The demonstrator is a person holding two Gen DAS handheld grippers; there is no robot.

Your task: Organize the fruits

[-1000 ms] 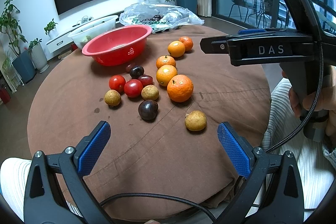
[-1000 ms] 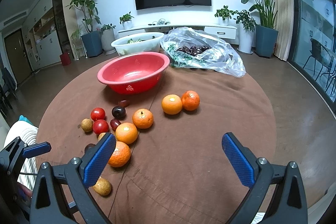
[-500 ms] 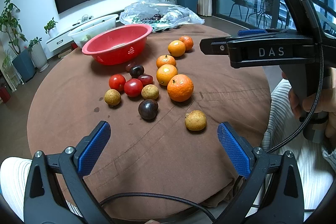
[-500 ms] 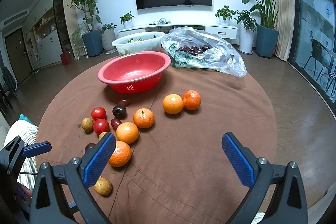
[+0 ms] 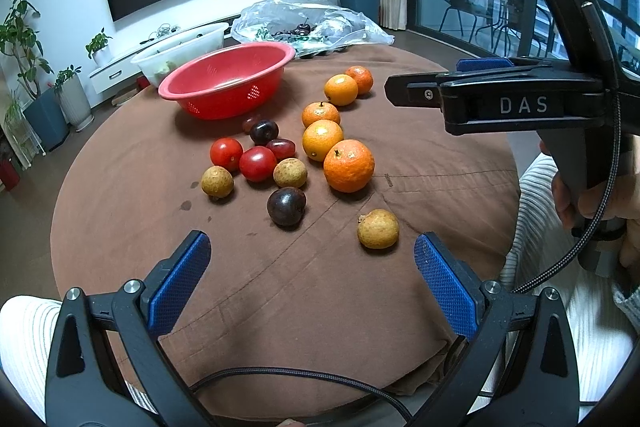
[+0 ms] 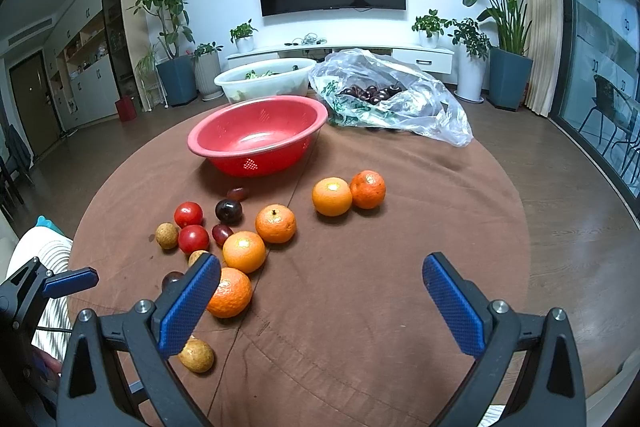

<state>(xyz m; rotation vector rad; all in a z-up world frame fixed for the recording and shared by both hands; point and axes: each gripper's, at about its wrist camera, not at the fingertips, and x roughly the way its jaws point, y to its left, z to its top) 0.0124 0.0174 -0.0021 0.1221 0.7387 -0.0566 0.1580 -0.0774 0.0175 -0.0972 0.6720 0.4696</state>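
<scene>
Your left gripper (image 5: 312, 267) is spread wide at the bottom of its frame and grasps nothing; your right gripper (image 6: 320, 291) is released in the same way. The fruits lie loose on the brown tablecloth (image 5: 280, 307) near the frame centre: five oranges (image 5: 349, 165), two tomatoes (image 5: 258, 163), dark plums (image 5: 286, 206) and brownish longans (image 5: 378, 229). The red basket (image 6: 258, 133) stands above them, holding no fruit.
</scene>
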